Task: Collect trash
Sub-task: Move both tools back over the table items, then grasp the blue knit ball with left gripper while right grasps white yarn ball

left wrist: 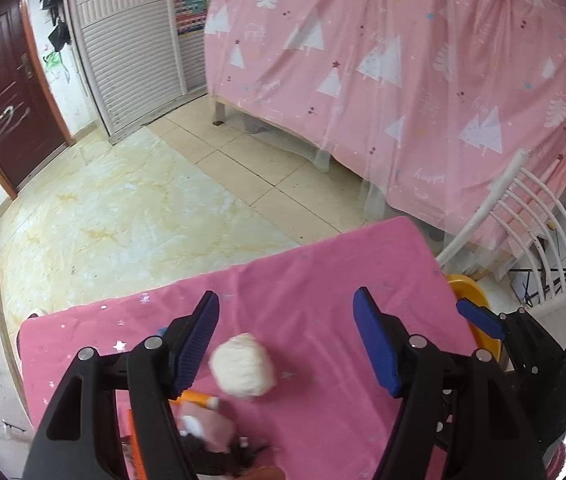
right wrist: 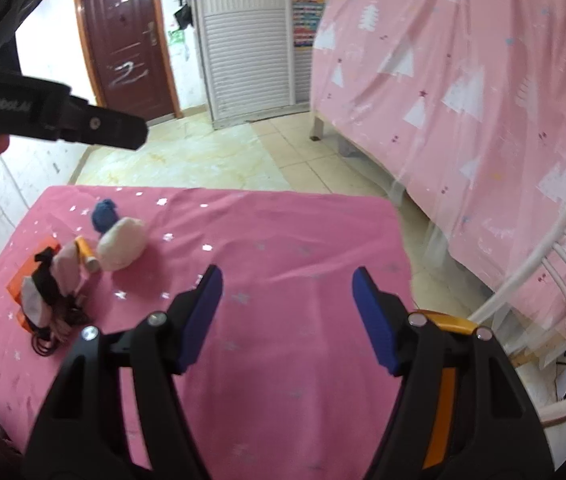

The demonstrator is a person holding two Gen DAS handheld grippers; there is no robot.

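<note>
Right wrist alone shows blue wad (right wrist: 103, 215).

Left gripper (left wrist: 286, 344) and right gripper (right wrist: 287, 318) both angled downward, jaws spread apart, nothing between the pads.

On the pink cloth: 1 cream wad (right wrist: 121, 249), 1 blue wad (right wrist: 103, 210), 1 orange tube (right wrist: 85, 254), 1 pale pink scrap (right wrist: 67, 266), 1 orange sheet (right wrist: 31, 269), 1 tangle of black hair ties (right wrist: 49, 342). Beside it were 1 white chair (right wrist: 551, 280) and 1 yellow bin (left wrist: 469, 292).
</note>
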